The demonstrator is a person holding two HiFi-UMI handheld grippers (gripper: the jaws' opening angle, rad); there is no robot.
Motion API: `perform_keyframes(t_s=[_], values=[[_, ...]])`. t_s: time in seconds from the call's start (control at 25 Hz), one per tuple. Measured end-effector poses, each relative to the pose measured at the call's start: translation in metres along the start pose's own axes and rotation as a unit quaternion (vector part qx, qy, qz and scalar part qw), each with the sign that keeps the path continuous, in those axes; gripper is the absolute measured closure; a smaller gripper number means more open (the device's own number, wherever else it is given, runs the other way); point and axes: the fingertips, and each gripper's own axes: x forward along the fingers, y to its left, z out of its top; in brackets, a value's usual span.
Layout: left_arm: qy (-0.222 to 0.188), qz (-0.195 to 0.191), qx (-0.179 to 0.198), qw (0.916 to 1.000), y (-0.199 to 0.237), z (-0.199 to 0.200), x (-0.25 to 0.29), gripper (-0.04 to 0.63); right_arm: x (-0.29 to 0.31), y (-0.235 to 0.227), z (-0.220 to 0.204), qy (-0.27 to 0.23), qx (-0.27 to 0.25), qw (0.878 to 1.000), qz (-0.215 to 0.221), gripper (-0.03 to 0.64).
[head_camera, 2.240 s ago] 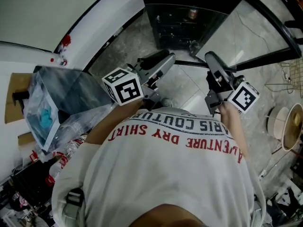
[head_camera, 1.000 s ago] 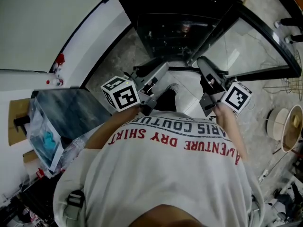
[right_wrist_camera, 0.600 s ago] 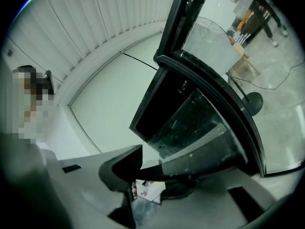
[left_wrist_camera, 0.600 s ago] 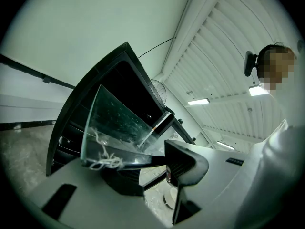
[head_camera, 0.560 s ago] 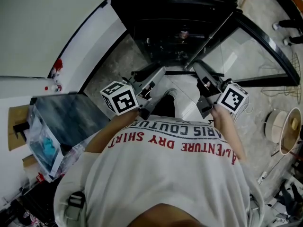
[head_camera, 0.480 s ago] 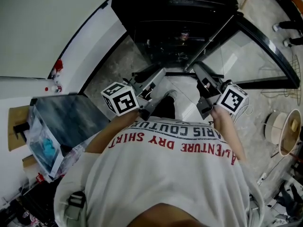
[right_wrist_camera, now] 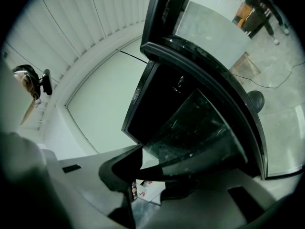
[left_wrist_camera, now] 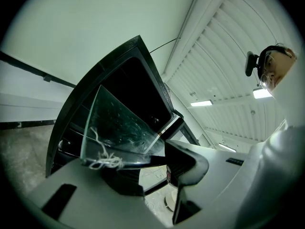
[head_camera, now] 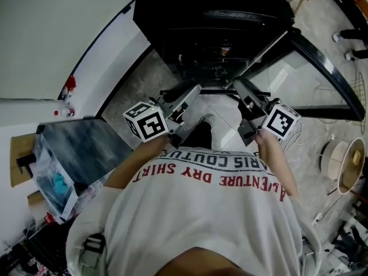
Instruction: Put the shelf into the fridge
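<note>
L gripper (left_wrist_camera: pixel 159 157) & R gripper (right_wrist_camera: pixel 143 168) clamp clear flat glass shelf pane (left_wrist_camera: pixel 119 123); if misaligned, it may knock the tall black fridge (head_camera: pixel 213 16) frame and slip.

White short-sleeved T-shirt (head_camera: pixel 195 217), red lettering (head_camera: pixel 213 168) across it, black-and-white marker cubes (head_camera: pixel 147 121)

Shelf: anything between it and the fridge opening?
Nothing visible. The shelf faces the fridge cavity directly, and the door is swung open to the right in the head view. The interior is too dark to check.
</note>
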Motion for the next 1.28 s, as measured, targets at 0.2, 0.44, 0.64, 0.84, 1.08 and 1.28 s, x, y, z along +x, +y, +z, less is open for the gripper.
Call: perform_keyframes(t_s=[0.2,0.44,0.64,0.84,1.08,1.28], values=[[-0.002,0.005,-0.003,1.0,0.011,0.004,0.006,0.439,0.009,-0.01,0.003,0.003,0.002,1.0,-0.004,0.5],[0.002,0.009,-0.005,0.9999,0.023,0.008,0.018,0.439,0.018,-0.025,0.007,0.003,0.007,1.0,-0.006,0.5],[0.003,0.011,-0.007,0.9999,0.03,0.009,0.022,0.439,0.023,-0.031,0.008,0.003,0.008,1.0,-0.008,0.5],[0.003,0.012,-0.005,0.9999,0.037,0.013,0.028,0.439,0.026,-0.045,0.007,0.003,0.023,0.999,-0.023,0.5],[0.003,0.013,-0.003,0.9999,0.044,0.016,0.034,0.439,0.034,-0.048,0.012,-0.003,0.022,1.0,-0.016,0.5],[0.0,0.015,-0.002,0.9999,0.052,0.022,0.039,0.439,0.042,-0.054,0.016,-0.006,0.024,1.0,-0.018,0.5]])
